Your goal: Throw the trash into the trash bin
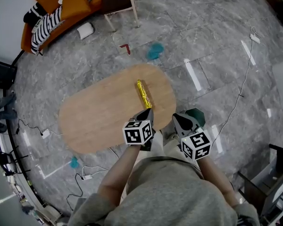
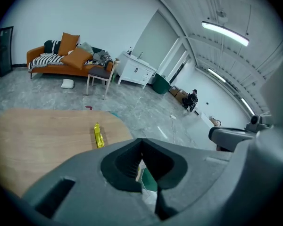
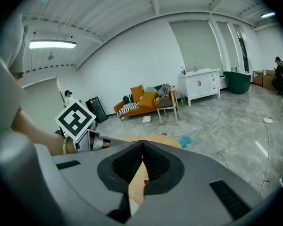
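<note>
Head view, looking down past the person's shoulders: the left claw [image 1: 147,112] reaches over the near end of an oval wooden table [image 1: 94,121], and the right claw [image 1: 178,118] hangs beside it, just off the table's edge. The trash, a crinkled gold wrapper [image 1: 143,94], lies lengthways on the wood just ahead of the left claw's tips, so close from above that I cannot tell whether they touch it. In the left gripper view the wrapper sits ahead and to the left of the tips, plainly not between them. That claw is pinched fully closed, its two dark pads meeting at the front with nothing caught in them. The right gripper view shows the right claw closed the same way, tip against tip and empty, with only tabletop showing through the hollow behind the pads; the left claw's marker cube shows off to its left. Right under the right claw stands a dark green object [image 1: 197,113] on the grey stone floor [image 1: 217,55], and whether it is the bin I cannot say. Well beyond both claws, past the far end of the table, there is a teal patch [image 1: 154,51] on the floor, a small red mark [image 1: 126,48], a wooden chair [image 1: 120,4] and an orange sofa [image 1: 61,11] with striped cushions.
</note>
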The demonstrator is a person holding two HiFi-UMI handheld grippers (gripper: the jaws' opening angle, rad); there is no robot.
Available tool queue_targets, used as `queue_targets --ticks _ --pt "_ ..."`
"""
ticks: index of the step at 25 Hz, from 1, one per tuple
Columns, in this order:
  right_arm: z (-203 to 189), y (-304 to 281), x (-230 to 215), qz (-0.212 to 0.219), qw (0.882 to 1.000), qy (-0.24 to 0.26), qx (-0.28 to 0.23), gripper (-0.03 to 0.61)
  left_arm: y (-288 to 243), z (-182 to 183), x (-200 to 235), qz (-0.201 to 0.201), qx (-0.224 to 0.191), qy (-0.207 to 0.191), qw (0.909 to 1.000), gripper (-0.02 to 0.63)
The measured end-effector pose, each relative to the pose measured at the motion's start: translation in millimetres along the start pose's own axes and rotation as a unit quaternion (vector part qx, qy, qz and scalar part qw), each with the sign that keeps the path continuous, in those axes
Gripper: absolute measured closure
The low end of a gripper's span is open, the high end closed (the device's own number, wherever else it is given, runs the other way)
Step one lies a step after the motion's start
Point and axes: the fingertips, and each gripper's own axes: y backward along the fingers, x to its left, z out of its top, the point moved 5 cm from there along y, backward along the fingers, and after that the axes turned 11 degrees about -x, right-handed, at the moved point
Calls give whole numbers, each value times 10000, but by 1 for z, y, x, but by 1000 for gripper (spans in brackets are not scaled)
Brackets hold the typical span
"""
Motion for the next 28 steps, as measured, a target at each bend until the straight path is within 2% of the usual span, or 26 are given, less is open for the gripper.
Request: queue_targets --ticks 12,23,28 --pt "0 -48 -9 -110 9998 -109 155 569 -39 3 46 185 203 135 9995 603" --pt "-23 -83 -18 -111 9986 -213 466 569 -77 -17 84 400 427 222 9980 603" --pt "-29 -94 -23 -120 9981 -294 527 569 -93 -27 95 363 565 128 9977 603"
